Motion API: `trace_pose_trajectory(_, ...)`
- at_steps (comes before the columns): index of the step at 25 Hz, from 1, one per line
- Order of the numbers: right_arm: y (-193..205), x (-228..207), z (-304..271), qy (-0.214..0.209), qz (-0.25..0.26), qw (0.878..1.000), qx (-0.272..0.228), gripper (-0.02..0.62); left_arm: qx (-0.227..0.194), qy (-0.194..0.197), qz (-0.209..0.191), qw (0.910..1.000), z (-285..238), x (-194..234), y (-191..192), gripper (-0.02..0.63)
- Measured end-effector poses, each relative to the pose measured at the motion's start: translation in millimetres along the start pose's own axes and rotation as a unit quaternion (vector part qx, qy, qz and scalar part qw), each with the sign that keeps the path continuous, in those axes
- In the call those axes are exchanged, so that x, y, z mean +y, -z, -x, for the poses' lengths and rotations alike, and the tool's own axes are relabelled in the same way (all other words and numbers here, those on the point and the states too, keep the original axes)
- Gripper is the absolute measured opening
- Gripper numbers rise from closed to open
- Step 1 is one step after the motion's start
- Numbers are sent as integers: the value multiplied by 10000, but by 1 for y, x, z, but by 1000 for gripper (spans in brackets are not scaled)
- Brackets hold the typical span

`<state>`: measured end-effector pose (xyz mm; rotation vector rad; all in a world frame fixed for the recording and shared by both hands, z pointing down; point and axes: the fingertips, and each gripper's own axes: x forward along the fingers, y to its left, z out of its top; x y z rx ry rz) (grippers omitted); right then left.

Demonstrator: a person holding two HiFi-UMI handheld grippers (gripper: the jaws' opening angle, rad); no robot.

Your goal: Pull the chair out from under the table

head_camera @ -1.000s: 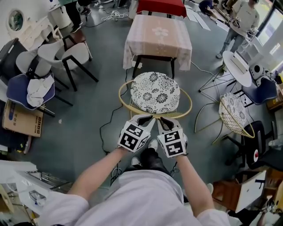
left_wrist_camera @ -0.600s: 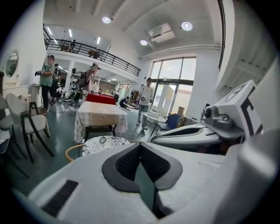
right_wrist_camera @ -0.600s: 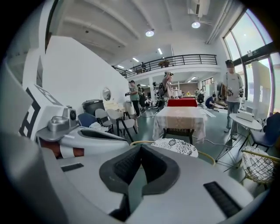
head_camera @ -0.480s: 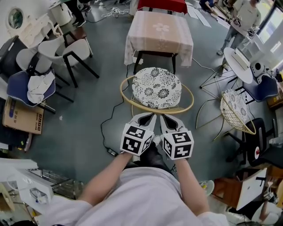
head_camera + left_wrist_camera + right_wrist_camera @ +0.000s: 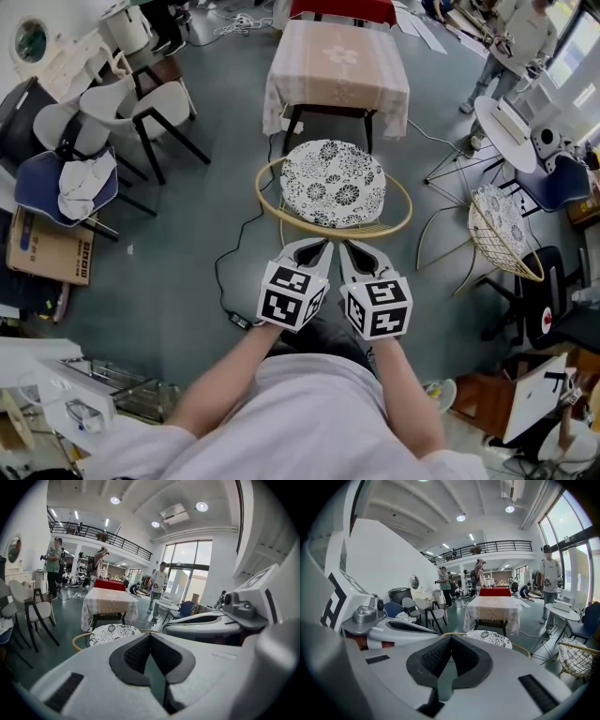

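The chair (image 5: 333, 183) has a round black-and-white patterned cushion inside a yellow hoop rim (image 5: 267, 202). It stands on the floor just in front of the table (image 5: 337, 61), which has a pink cloth; its far edge is near the table's front legs. My left gripper (image 5: 323, 246) and right gripper (image 5: 345, 247) hover side by side close to my body, a short way short of the near rim. Both are shut with nothing between the pads. The left gripper view shows the chair (image 5: 112, 632) and table (image 5: 108, 603) beyond the left gripper (image 5: 150, 634). In the right gripper view the chair (image 5: 490, 637) lies past the right gripper (image 5: 451, 637).
Spare chairs (image 5: 141, 108) and a blue chair with a cloth (image 5: 61, 187) crowd the left, with a cardboard box (image 5: 47, 253) below them. A wire chair (image 5: 502, 234) and a small white table (image 5: 502, 141) stand at the right. A cable (image 5: 230, 281) runs across the floor. A person (image 5: 511, 42) stands at the back right.
Both grippers were at the chair's near rim a second ago. They have come away from it, risen toward my body and shut. Over the last half second nothing has moved.
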<state>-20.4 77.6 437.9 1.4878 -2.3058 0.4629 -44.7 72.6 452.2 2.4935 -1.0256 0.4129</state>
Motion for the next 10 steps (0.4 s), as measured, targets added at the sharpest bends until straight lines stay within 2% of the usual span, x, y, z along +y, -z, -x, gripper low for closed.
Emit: trace_pose_trajectory(10, 1, 9, 1, -109, -17, 9999, 37, 2, 77, 4, -31, 10000, 7, 0, 1, 6)
